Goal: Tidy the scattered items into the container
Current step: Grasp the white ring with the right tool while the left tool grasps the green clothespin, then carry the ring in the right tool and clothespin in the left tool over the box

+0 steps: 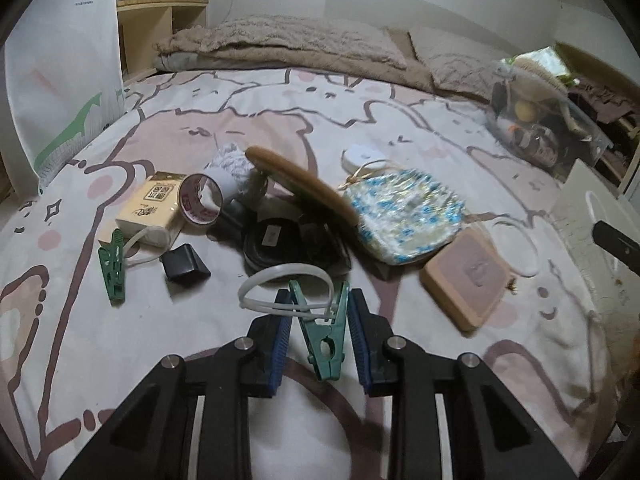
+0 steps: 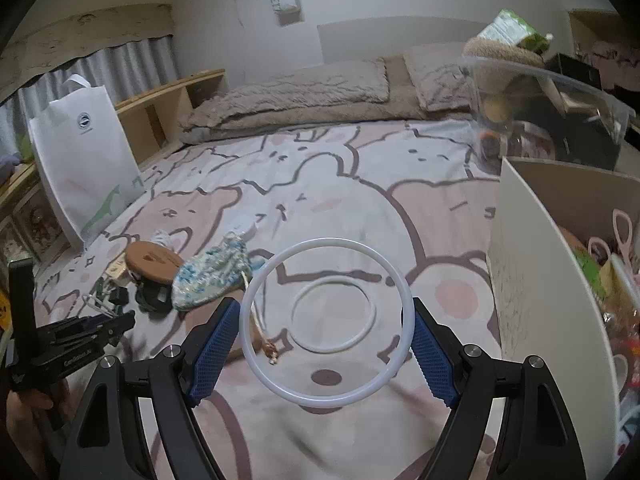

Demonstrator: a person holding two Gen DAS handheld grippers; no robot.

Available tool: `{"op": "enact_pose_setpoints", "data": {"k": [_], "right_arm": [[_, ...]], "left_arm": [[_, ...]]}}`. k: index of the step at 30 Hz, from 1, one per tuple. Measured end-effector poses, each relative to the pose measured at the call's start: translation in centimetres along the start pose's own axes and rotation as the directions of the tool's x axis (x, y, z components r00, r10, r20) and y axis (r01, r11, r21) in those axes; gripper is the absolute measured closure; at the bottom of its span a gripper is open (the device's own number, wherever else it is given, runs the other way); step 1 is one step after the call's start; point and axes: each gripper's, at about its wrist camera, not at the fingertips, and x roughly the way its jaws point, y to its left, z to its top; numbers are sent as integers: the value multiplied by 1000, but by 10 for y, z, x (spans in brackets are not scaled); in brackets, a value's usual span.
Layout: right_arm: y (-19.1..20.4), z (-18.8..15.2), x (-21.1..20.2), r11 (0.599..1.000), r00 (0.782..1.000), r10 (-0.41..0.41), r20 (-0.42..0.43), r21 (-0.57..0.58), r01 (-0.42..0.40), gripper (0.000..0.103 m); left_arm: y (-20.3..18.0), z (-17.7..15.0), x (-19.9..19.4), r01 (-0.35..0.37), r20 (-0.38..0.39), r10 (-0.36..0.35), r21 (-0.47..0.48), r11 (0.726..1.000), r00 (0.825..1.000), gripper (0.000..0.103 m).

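The left gripper (image 1: 318,332) is clamping a green clothespin (image 1: 325,336) with a white loop (image 1: 286,286) hanging from it, just above the bedspread (image 1: 240,132). Just beyond are lying a black round case (image 1: 276,240), a wooden brush (image 1: 304,184), a floral pouch (image 1: 404,216) and a square coaster (image 1: 466,276), crowded together; a second green clothespin (image 1: 114,266) and a tape roll (image 1: 202,200) are sitting leftward. The right gripper (image 2: 326,344) is grasping a white ring (image 2: 326,320) above a smaller ring (image 2: 334,316) on the cover. The white container (image 2: 552,280) is standing at right, half filled. Farther off, open bedspread is stretching toward the pillows (image 2: 304,88).
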Motion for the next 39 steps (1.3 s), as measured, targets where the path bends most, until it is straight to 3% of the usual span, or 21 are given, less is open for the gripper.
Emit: {"op": "enact_pose_setpoints", "data": {"k": [9, 19, 25, 31, 35, 39], "right_arm": [[12, 20, -40, 998, 994, 55, 97, -24, -53, 20], [-2, 53, -92, 998, 971, 62, 231, -25, -58, 20], [-24, 76, -125, 1000, 945, 23, 326, 5, -26, 20], [-62, 90, -161, 995, 906, -70, 417, 90, 35, 20], [-86, 86, -174, 984, 891, -151, 427, 154, 93, 20], [-114, 76, -178, 966, 890, -228, 394, 207, 156, 20]], "left_arm": [[-25, 9, -39, 65, 87, -68, 33, 997, 994, 75], [-73, 31, -56, 152, 126, -162, 86, 985, 979, 75], [-117, 51, -69, 233, 158, -255, 145, 962, 954, 75], [-166, 70, -80, 297, 178, -336, 213, 931, 925, 75], [-197, 82, -85, 347, 183, -396, 252, 904, 900, 75], [-228, 88, -89, 393, 175, -453, 293, 872, 874, 75]]}}
